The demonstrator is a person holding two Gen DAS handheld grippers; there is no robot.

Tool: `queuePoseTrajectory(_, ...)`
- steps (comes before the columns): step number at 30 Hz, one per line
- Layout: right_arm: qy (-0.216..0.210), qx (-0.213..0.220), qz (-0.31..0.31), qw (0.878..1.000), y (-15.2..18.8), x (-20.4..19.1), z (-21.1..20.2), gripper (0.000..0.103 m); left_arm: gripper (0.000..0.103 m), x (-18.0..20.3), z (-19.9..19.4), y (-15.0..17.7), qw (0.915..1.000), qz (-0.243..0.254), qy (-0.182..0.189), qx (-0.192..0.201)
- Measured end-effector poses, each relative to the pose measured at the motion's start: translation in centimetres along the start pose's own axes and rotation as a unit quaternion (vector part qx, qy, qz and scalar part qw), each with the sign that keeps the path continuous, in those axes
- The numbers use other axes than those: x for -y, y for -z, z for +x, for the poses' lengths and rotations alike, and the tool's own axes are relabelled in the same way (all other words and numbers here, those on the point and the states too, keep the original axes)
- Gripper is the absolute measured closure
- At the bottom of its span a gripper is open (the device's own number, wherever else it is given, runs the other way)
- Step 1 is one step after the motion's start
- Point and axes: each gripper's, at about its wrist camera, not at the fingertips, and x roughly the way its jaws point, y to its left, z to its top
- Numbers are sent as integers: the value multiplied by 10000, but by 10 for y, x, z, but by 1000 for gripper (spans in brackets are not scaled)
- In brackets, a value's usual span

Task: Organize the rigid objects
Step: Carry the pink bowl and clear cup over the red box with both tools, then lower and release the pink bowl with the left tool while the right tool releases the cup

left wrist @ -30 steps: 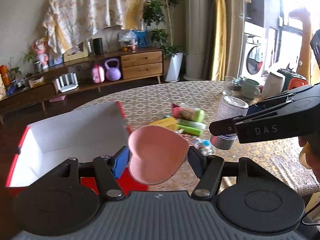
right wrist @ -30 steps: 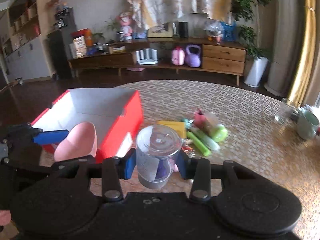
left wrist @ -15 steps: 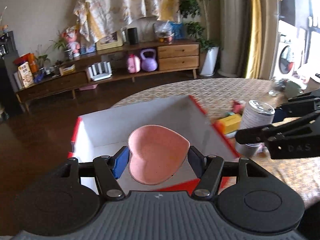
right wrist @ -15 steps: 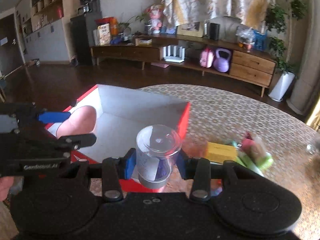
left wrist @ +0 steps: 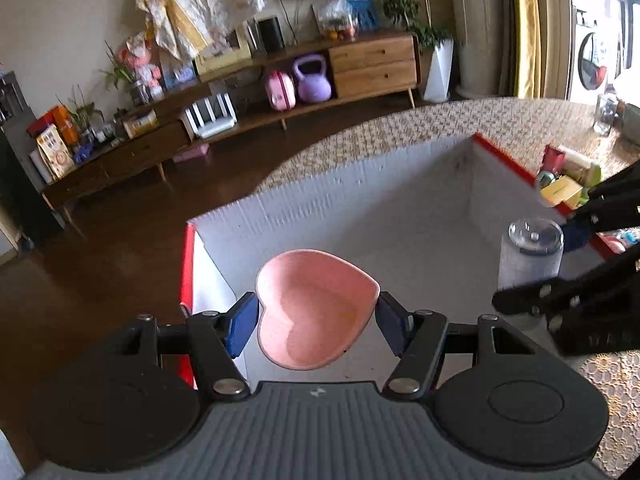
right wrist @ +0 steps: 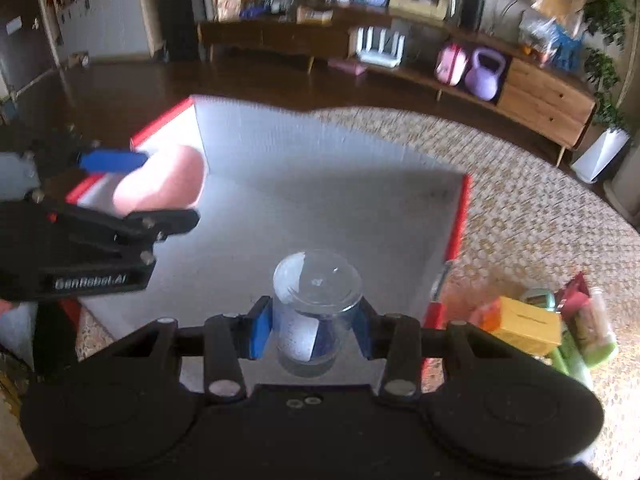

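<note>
Holding one pink heart dish (left wrist: 316, 312) and one clear jar (right wrist: 316, 308) – each gripper's fingers clenched – over one box (left wrist: 400, 200).

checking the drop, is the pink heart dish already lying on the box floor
No, the pink heart dish is gripped in the left gripper, above the box.

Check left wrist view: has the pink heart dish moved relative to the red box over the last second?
Yes. The pink heart dish, clamped in the left gripper, went from beside the red box, over its outer corner, to above its white interior.
</note>
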Motion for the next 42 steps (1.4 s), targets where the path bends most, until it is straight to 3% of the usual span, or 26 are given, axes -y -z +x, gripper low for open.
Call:
queuePoseTrajectory(5,254,-183,-439,9985,-6,-11,12,63,39,-4,28,-4,9983,-45,75,-578)
queuePoseTrajectory(14,190,-564,-648,9961,-10,-22,35,63,39,-5,52,-6,9872,-55,260,-1571)
queuePoseTrajectory(21,59,-525,-500,9974,-6,-20,34,60,38,-2,55,-6,9808,-1,267,-1931)
queuePoseTrajectory(30,-127,-263,-389,9988,-5,-17,15,51,38,-3,53,-15,9823,30,197,-1862)
queuePoseTrajectory(36,-275,18,-162,9995,1,-10,-14,51,38,-7,29,-17,9870,-244,334,-1556)
queuePoseTrajectory(42,-424,367,-15,9984,13,-1,-52,39,38,-5,0,-20,9914,-432,387,-1172)
